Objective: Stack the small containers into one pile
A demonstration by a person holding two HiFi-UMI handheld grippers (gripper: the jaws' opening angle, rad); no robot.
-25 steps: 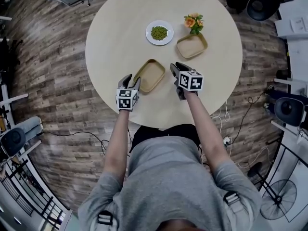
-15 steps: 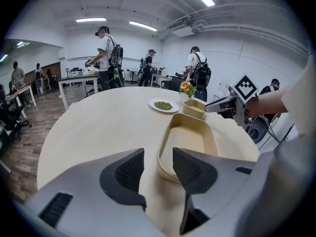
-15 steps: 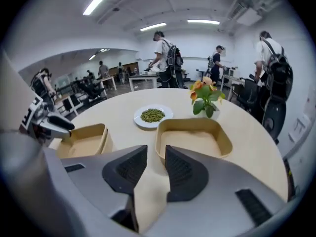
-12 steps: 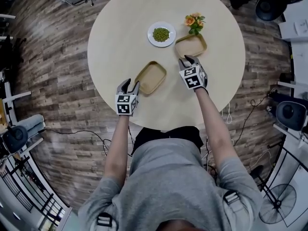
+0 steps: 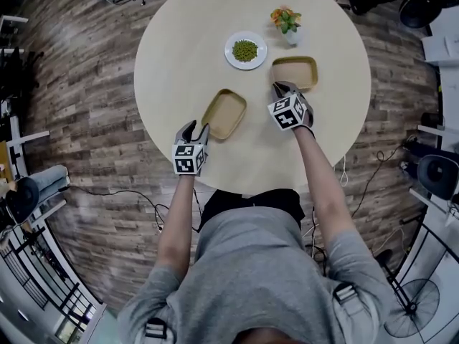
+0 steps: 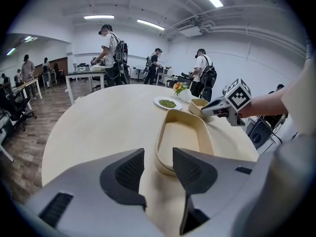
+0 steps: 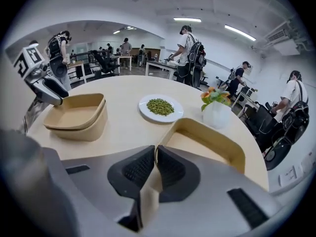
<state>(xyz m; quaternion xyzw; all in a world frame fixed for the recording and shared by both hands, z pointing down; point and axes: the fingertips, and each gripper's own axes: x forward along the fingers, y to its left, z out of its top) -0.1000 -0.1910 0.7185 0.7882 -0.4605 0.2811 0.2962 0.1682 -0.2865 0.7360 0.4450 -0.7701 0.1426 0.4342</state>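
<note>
Two tan oval containers sit on the round table (image 5: 179, 41). The near one (image 5: 224, 113) (image 6: 183, 139) (image 7: 76, 115) lies just ahead of my left gripper (image 5: 193, 126) (image 6: 157, 163), which stands open and apart from it. My right gripper (image 5: 282, 88) (image 7: 155, 164) is at the near rim of the far container (image 5: 295, 72) (image 7: 205, 147). Its jaws are closing, and the pads pinch that rim's corner between them.
A white plate of green peas (image 5: 245, 50) (image 7: 160, 107) lies behind the containers. A small vase of flowers (image 5: 287, 21) (image 7: 216, 111) stands just past the far container. Several people and desks fill the room beyond the table.
My right gripper moved forward and to the right, up to the far container, and its jaws came together on the rim. The left gripper stayed put.
</note>
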